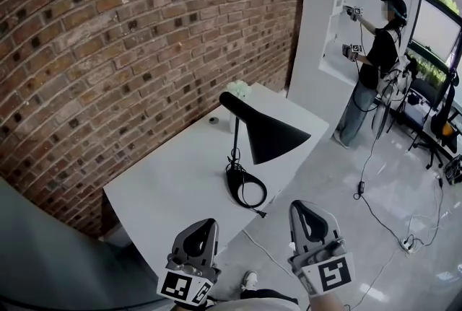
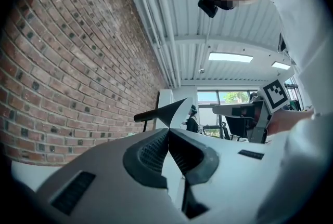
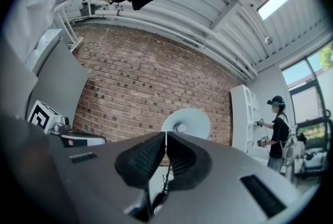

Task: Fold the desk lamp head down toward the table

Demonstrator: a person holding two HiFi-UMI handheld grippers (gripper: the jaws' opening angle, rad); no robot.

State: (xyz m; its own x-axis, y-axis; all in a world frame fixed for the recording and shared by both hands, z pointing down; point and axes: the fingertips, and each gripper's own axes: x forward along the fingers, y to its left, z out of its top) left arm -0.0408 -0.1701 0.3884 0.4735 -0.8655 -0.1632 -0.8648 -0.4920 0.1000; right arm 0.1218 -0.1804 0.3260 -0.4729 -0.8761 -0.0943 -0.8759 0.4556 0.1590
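Approach looks to be the step in hand, since the black desk lamp with a cone-shaped metal shade [image 1: 268, 135] stands untouched near the middle of the white rectangular worktop [image 1: 166, 187], close by the red brick wall [image 1: 108, 50]. Its head sits raised on a thin stem above the round black base [image 1: 245, 190], with the cord trailing off the worktop's edge. The left claw [image 1: 205, 224] and the right claw [image 1: 304, 207] hang low in the head view, side by side and short of the worktop's near edge, well apart from the lamp. Both are closed and empty: in the left gripper view the ribbed pads meet at the tips [image 2: 167, 132] with nothing between them, and the right gripper view shows the same [image 3: 166, 137], with the pale inside of the shade [image 3: 186, 124] straight ahead beyond them. Folding has not begun, as the shade is up off the surface. The next move likely calls for bringing both claws in over the worktop and parting the jaws. One would steady the base or stem while the other takes the neck behind the shade and tips it downward. A lamp this slight could slide or topple if pushed without that bracing. Another person stands far off at a white shelf unit [image 1: 339, 6], clear of the work.
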